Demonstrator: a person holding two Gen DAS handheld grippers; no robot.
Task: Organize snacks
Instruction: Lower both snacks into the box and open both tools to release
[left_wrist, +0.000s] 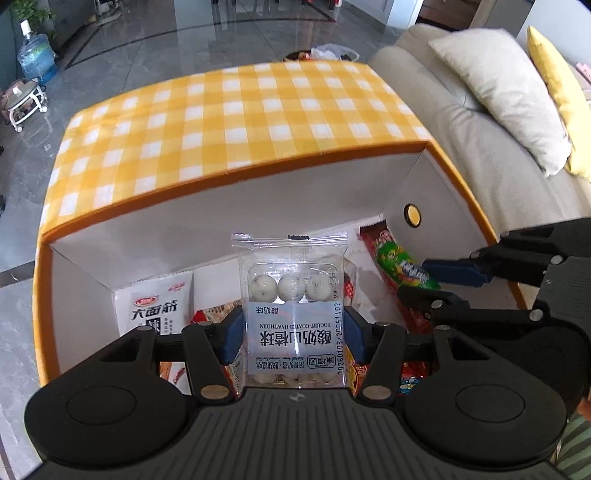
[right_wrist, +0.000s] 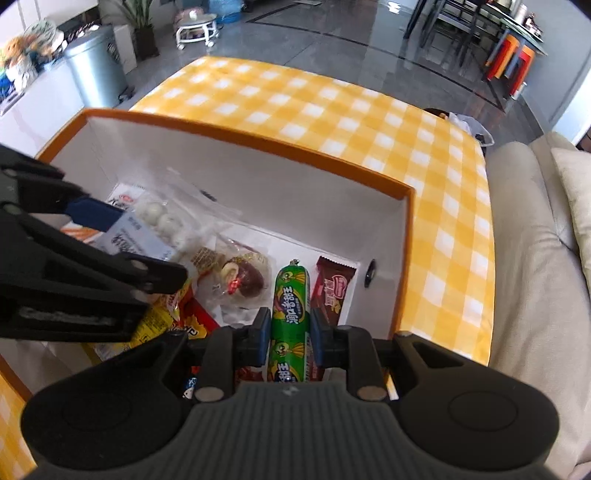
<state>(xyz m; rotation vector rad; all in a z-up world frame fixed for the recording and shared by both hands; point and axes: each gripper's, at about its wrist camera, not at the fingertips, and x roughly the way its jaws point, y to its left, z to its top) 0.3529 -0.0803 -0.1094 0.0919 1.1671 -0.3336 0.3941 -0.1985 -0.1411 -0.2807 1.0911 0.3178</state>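
Nearest in the left wrist view, the left gripper (left_wrist: 295, 334) clamps its blue pads on the sides of a clear yogurt hawthorn packet (left_wrist: 293, 314), held upright over the open box (left_wrist: 236, 177). In the right wrist view, the right gripper (right_wrist: 286, 332) is closed narrow on a green sausage stick (right_wrist: 290, 317), which hangs above the box's right end beside a brown wafer bar (right_wrist: 332, 291). Both tools tilt steeply down into the box, so the step in hand looks like dropping snacks in. Next, each likely needs to sink nearer the box floor and let go over a bare patch. Deeper in lie a white gluten packet (left_wrist: 155, 306) at the left corner and a wrapped date (right_wrist: 245, 280) mid-floor. Beyond the far wall spreads the yellow checked tablecloth (left_wrist: 221, 110).
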